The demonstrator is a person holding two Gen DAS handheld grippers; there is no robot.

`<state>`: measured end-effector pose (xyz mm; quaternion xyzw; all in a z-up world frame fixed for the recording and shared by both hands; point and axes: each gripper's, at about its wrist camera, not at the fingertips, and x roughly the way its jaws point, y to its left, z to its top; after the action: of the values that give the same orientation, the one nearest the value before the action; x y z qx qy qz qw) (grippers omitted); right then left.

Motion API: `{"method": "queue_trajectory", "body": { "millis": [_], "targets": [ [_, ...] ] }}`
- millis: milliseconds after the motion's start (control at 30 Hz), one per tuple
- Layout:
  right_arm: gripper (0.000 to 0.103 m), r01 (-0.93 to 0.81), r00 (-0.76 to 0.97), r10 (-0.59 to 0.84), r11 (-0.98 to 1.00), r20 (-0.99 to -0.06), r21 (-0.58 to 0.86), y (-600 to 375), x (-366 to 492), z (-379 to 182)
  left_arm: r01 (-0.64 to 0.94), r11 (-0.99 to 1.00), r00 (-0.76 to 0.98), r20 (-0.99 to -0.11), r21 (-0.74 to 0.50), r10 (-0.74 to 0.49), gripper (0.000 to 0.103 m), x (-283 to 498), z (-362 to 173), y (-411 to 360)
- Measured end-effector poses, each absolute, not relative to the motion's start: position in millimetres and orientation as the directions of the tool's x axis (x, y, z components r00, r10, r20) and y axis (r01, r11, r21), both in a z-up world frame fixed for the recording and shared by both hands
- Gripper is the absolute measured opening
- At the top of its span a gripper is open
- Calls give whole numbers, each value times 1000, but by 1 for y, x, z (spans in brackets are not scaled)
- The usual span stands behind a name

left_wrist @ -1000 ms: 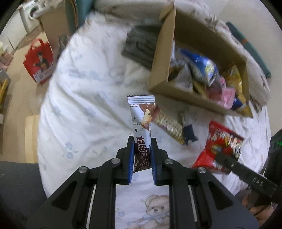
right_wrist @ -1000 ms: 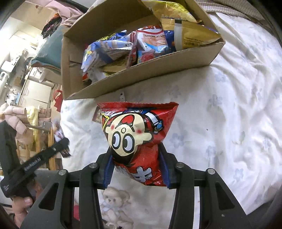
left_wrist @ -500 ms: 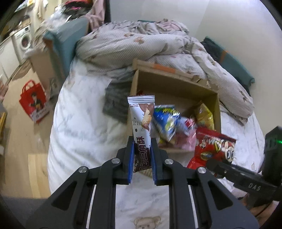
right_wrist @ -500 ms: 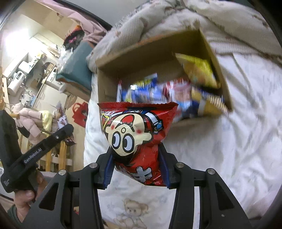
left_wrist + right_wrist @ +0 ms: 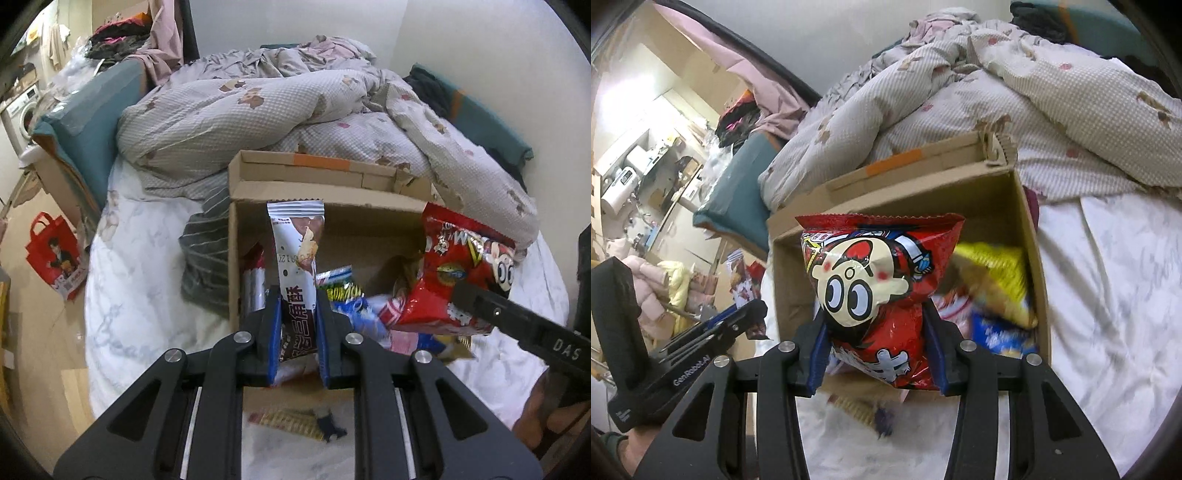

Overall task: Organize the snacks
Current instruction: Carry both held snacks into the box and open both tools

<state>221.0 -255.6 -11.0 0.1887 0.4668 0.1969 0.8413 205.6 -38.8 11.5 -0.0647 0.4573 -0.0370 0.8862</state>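
An open brown cardboard box [image 5: 236,258] sits on a white, faintly patterned bedsheet [image 5: 140,295], its far side against a rumpled grey checked quilt [image 5: 258,103]. Inside lie loose snack packets, among them a yellow crinkled bag [image 5: 1001,273] against the right wall and a blue packet [image 5: 997,336] just below it.

The left gripper [image 5: 297,332] is closed on the lower end of a tall white-and-brown snack bar wrapper [image 5: 297,251], which stands upright between the blue finger pads [image 5: 275,339] in front of the box's opening. The right gripper [image 5: 877,354] is clamped on the bottom part of a puffy red foil snack bag printed with a cartoon face [image 5: 875,280], held upright over the box's near edge; the left wrist view shows the same red bag [image 5: 454,273] at the box's right side.

On the sheet just short of the box lies a tan patterned snack stick packet [image 5: 291,424] with a small dark object beside it. A grey striped cloth [image 5: 203,258] lies against the box's left wall. A red paper shopping bag [image 5: 55,254] stands on the floor left of the bed.
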Motion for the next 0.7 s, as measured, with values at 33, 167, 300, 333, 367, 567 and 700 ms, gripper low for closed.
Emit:
{"method": "queue_trajectory", "body": {
  "millis": [33,167,300,333,367,567,700],
  "targets": [
    [47,-152,491,506,851,-709,502,-257,224,-15,9,989,584,-802,-149,-126,14,208,9,-39],
    [47,-126,487,520,837,-702,533,-268,229,-31,30,991,588,-799,-129,-122,14,214,-6,-45],
    [47,-113,478,529,829,-701,548,-272,235,-38,44,988,561,-815,-148,-147,14,219,-18,-50],
    [47,-119,476,526,833,-705,541,-271,235,-39,48,988,560,-816,-144,-146,14,220,-19,-51],
    [47,-122,473,520,838,-711,532,-269,235,-40,50,989,561,-815,-139,-143,14,220,-20,-51],
    [49,-121,446,525,838,-725,532,-262,241,-51,88,989,564,-812,-117,-147,14,220,-27,-55],
    [49,-129,434,543,827,-719,547,-257,244,-56,93,987,552,-818,-130,-160,14,223,-32,-54]
  ]
}}
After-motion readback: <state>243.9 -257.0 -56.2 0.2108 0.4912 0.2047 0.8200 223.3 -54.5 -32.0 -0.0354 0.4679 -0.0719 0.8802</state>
